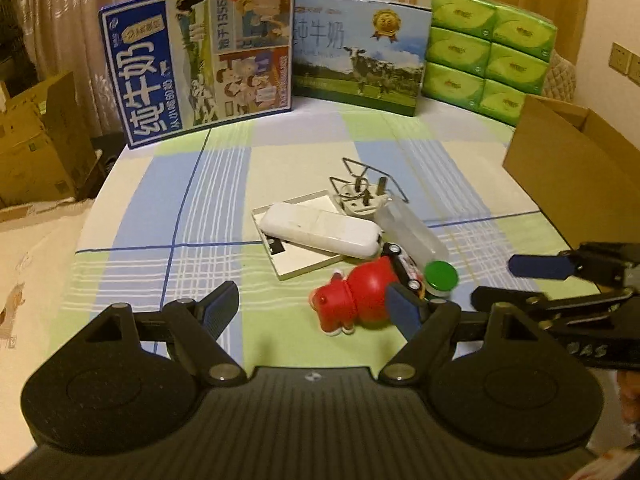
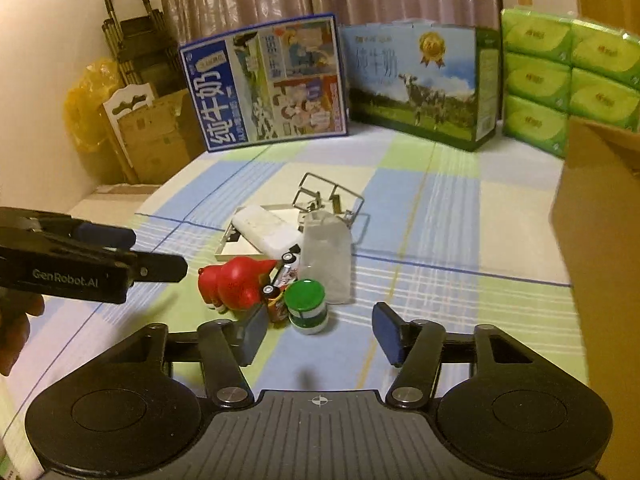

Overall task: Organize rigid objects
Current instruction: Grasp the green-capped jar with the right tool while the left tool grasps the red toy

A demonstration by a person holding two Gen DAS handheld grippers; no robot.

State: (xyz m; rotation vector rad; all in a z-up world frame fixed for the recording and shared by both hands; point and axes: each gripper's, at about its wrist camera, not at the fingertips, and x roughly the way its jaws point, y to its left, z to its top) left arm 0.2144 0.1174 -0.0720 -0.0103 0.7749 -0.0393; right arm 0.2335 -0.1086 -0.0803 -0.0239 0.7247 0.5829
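Right now both grippers hang over the checked bedspread [image 1: 192, 216] with jaws spread wide, nothing held. Left gripper [image 1: 316, 304] sits nearest the red toy figure [image 1: 356, 296]; right gripper [image 2: 320, 332] is lined up just short of the green-capped jar [image 2: 307, 306]. The pile lies mid-bed: white remote [image 1: 320, 232] lying across a flat white tray [image 1: 304, 258], plug adapter [image 1: 360, 200] and wire rack [image 1: 370, 176] behind, clear bottle [image 2: 326, 256] and small toy car [image 2: 286, 268] touching the jar and figure. Open cardboard box [image 1: 568, 160] stands at far right, likely the drop spot.

Best first pick looks like the jar, nearest and upright. Come in low, straddle it below the cap, close squarely. Risk: left finger clipping the toy car or figure beside it, so approach from the free right side and lift straight up.
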